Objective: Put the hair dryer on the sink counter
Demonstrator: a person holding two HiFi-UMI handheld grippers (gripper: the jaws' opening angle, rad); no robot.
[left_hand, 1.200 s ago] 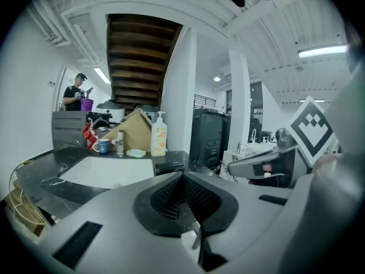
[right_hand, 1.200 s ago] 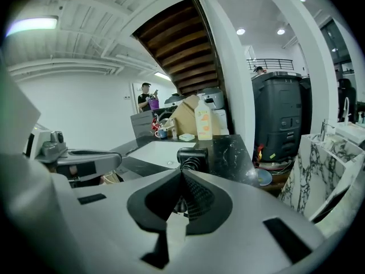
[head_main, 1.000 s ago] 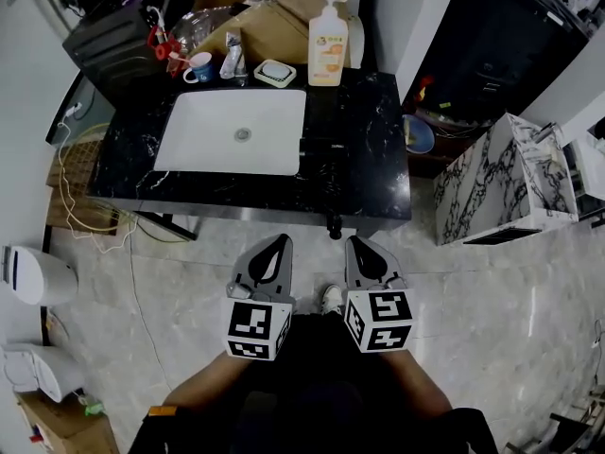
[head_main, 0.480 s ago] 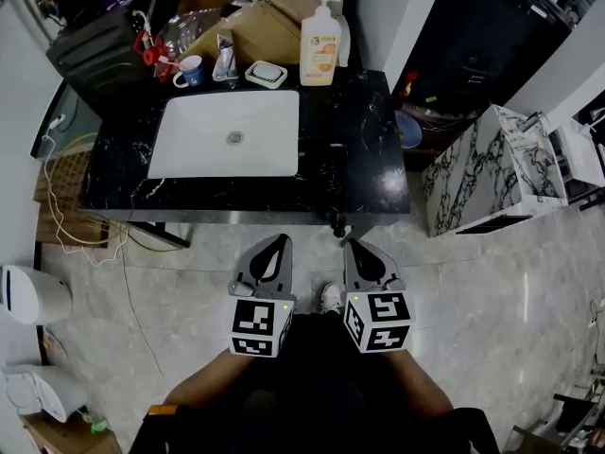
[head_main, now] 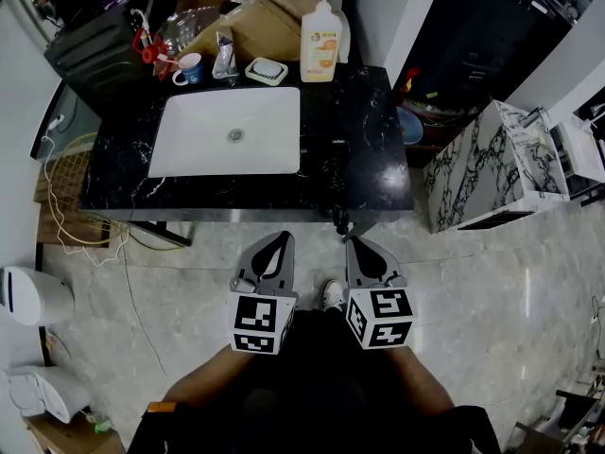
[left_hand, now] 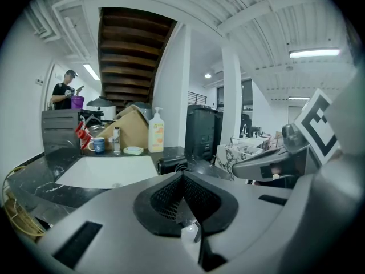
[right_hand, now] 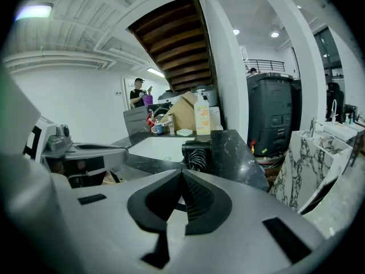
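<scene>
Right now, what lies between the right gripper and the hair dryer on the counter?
Only bare black counter; the right gripper view shows the hair dryer just beyond the right gripper, nothing else between.

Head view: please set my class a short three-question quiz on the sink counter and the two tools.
1. True or false: the hair dryer lies inside the white basin.
2. Which stands nearest the pump bottle? A. soap dish B. blue mug C. tube
3. Fill in: the left tool and right tool both have their jaws ____.
Key: 1 false, it lies on the black counter right of the basin; 2 A; 3 shut, with nothing between them.
</scene>
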